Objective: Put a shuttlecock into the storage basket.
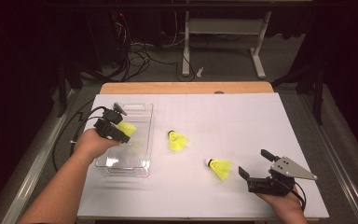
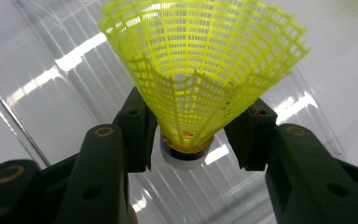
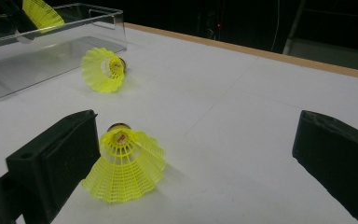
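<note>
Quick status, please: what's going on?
Left gripper clamps shuttlecock above clear bin. Right gripper open, idle. Two shuttlecocks lie loose.

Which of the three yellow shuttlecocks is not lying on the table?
The shuttlecock held between the left gripper's jaws, over the clear plastic bin. The other two lie on their sides on the white table.

Occlusions and frame cut-offs

The left gripper's (image 2: 193, 135) pads are covering the held shuttlecock's (image 2: 200, 70) lower skirt sides; its rim is running past the top edge, and the red mark on its cork is reading too small.
</note>
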